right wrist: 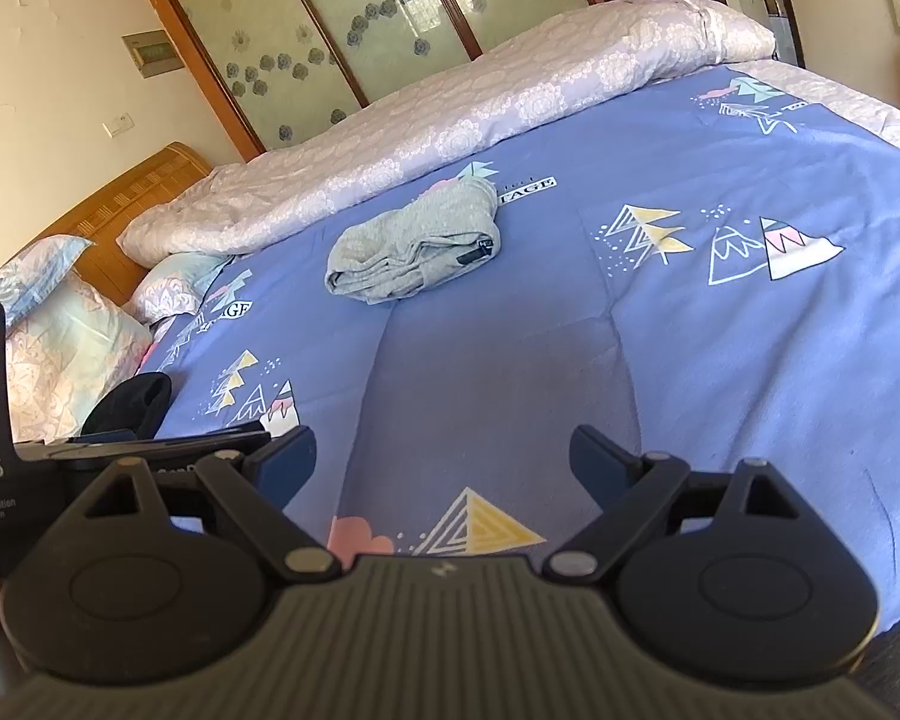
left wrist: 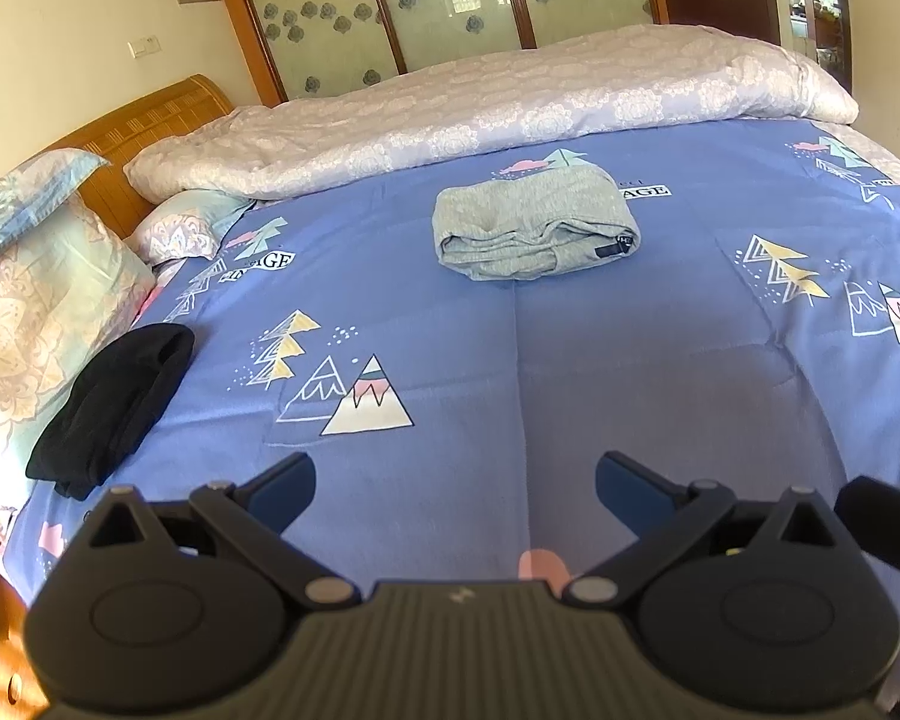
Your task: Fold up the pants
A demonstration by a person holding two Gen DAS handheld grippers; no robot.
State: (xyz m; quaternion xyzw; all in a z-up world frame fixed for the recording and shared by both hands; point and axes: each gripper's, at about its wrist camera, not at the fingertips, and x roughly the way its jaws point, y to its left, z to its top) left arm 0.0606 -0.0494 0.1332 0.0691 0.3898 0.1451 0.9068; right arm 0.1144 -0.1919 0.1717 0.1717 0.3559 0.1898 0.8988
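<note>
Here we hold both grippers low over the near part of the blue bedspread (left wrist: 630, 360), well short of the grey pants (left wrist: 534, 228), which lie folded into a compact bundle in the middle of that spread, just in front of the rolled pale quilt (left wrist: 510, 108). Our left gripper (left wrist: 455, 489) points level toward the pants with its blue-padded fingers (left wrist: 285, 489) spread wide and nothing between them. Our right gripper (right wrist: 442, 465) sits beside it, tilted a little so the bed slants in its view, its fingers (right wrist: 600, 462) likewise released and empty above the spread. From the pants, a black garment (left wrist: 114, 408) lies well off to the left near the bed's edge, beside the patterned pillows (left wrist: 42, 300). Neither gripper touches the pants.
</note>
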